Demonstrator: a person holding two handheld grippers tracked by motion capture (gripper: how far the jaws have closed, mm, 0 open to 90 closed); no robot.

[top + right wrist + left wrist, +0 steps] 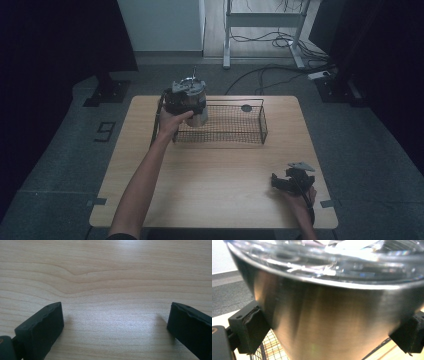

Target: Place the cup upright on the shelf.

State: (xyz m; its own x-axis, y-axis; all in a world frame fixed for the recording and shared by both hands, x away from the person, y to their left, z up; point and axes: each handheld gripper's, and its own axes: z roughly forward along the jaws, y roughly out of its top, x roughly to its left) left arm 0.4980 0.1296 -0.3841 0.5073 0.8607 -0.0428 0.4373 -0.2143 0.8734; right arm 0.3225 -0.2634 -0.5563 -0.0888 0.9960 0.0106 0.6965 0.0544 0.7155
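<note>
Steel fills my left gripper's view: the metal pot [324, 322] sits squarely between my jaws, both pads [249, 330] pressed against its tapered wall, so my left gripper [186, 102] is clamped on it. A glass lid [332, 262] crosses the top of that frame, still seated on the rim.

From the high view, I hold the pot upright in the upper middle of the picture, lifted over the left end of the wire basket [235, 131]. Its long axis runs straight up and down, the lid knob pointing at the top of the frame. The basket's open floor lies directly below and slightly right of the pot, so my judgement is that the coming move is a short drop down into that left end, keeping the pot vertical so the lid does not slide.

A small dark round thing [246, 108] lies at the basket's far right corner, well apart from the pot.

My right gripper [291, 181] rests low at the lower right of the table [210, 180], jaws spread wide over bare wood, grasping nothing. It is far from the basket; the left hand is the nearer one.
</note>
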